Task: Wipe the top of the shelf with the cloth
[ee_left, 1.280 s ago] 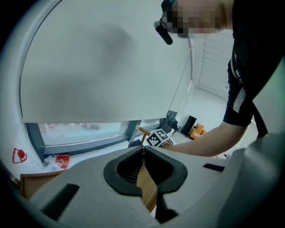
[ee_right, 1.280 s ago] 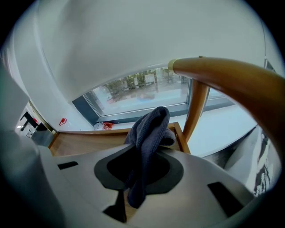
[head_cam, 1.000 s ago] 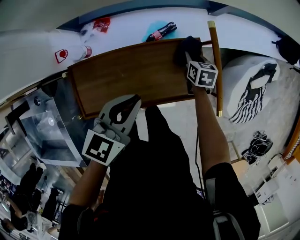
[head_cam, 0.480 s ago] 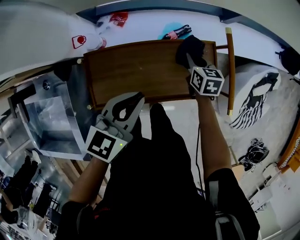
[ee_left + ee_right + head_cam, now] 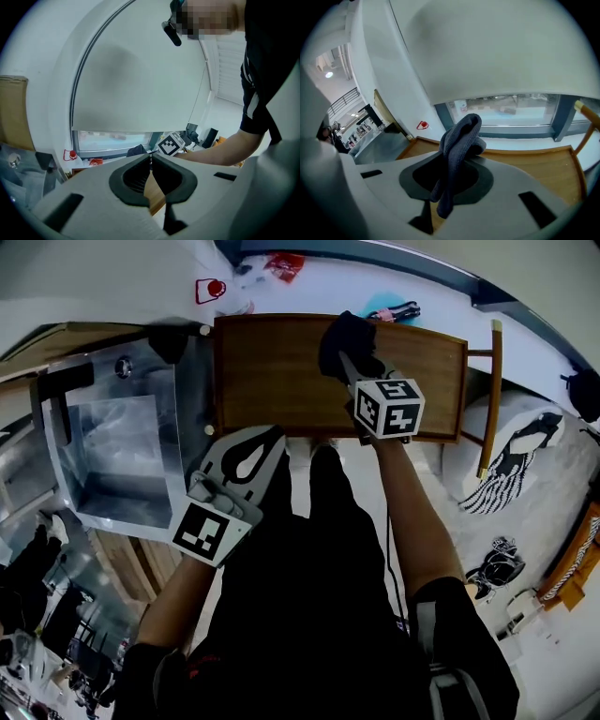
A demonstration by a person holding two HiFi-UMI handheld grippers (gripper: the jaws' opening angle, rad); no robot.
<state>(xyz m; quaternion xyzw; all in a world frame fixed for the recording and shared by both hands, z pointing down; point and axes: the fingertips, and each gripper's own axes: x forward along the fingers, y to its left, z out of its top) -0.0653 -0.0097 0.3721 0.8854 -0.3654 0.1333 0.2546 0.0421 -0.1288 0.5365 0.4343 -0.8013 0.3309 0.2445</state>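
Note:
The brown wooden shelf top [image 5: 281,371] lies across the upper head view. A dark grey cloth [image 5: 345,341] rests on it right of centre, and my right gripper [image 5: 354,364] is shut on the cloth. In the right gripper view the cloth [image 5: 459,145] bunches up between the jaws above the wooden top [image 5: 534,164]. My left gripper [image 5: 267,439] hangs at the shelf's near edge, left of the right one, shut with nothing in it. In the left gripper view its jaws meet at the tips [image 5: 151,157], with wood [image 5: 154,197] showing below.
A steel sink unit [image 5: 112,456] adjoins the shelf's left end. A wooden pole [image 5: 487,395] stands along the right end. Small items lie on the white sill [image 5: 319,287] behind: a red packet [image 5: 283,265], a teal-and-black object [image 5: 394,308]. Patterned bags [image 5: 511,460] lie on the floor at the right.
The right gripper has dragged the cloth leftward along the shelf, from its right end toward the middle. The view has shifted right to left across the shelf. The left gripper has stayed put.

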